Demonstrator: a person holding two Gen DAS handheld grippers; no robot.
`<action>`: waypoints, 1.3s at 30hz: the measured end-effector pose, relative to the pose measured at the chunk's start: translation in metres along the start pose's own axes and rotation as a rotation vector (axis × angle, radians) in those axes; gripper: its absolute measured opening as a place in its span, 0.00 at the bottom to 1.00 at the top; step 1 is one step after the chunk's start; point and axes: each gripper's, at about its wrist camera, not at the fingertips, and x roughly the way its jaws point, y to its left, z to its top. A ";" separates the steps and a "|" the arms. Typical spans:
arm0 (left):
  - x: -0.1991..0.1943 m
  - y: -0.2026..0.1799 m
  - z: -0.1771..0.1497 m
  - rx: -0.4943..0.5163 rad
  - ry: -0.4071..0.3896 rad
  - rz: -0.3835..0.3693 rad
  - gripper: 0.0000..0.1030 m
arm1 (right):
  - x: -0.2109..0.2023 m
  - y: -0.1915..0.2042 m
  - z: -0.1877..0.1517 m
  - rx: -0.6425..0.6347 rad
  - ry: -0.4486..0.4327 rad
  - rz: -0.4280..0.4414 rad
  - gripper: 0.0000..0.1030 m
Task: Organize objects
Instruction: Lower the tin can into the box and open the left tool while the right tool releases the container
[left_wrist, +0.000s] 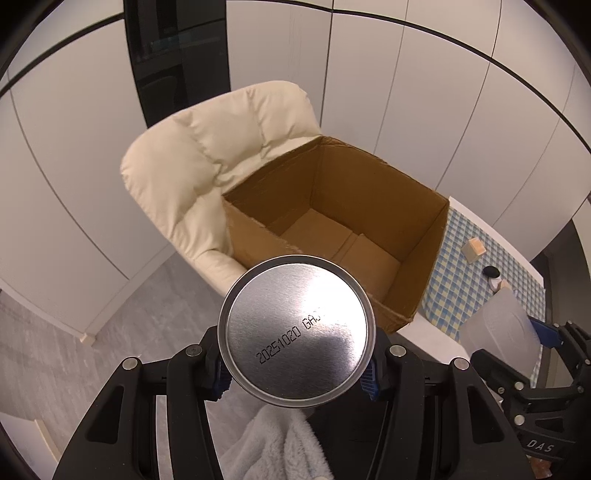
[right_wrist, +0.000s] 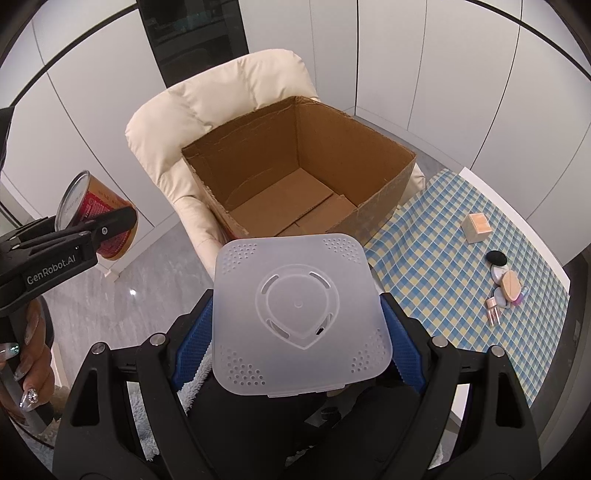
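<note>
My left gripper (left_wrist: 295, 369) is shut on a round tin can (left_wrist: 295, 328), whose silver base with a printed date faces the camera. From the right wrist the same can (right_wrist: 99, 206) shows a red and gold label, gripped at the far left. My right gripper (right_wrist: 299, 332) is shut on a frosted square plastic box (right_wrist: 301, 314) with perforated corners. An open, empty cardboard box (left_wrist: 417, 229) (right_wrist: 388, 173) rests on a cream padded chair (left_wrist: 192, 162) (right_wrist: 221, 92), just beyond both held items.
A table with a blue and yellow checked cloth (right_wrist: 443, 266) stands to the right, carrying a small beige cube box (right_wrist: 478, 227) and a cluster of cosmetics (right_wrist: 506, 284). White cabinet doors (right_wrist: 443, 74) line the back. A person's hand (right_wrist: 29, 369) holds the left tool.
</note>
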 end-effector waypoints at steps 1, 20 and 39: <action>0.003 -0.002 0.002 0.001 0.002 -0.005 0.52 | 0.002 -0.002 0.002 0.000 0.002 -0.003 0.84; 0.085 -0.017 0.049 0.003 0.043 -0.047 0.52 | 0.076 -0.024 0.057 0.022 0.043 -0.009 0.84; 0.155 -0.042 0.099 0.011 0.091 -0.098 0.52 | 0.135 -0.017 0.115 0.006 0.044 -0.020 0.84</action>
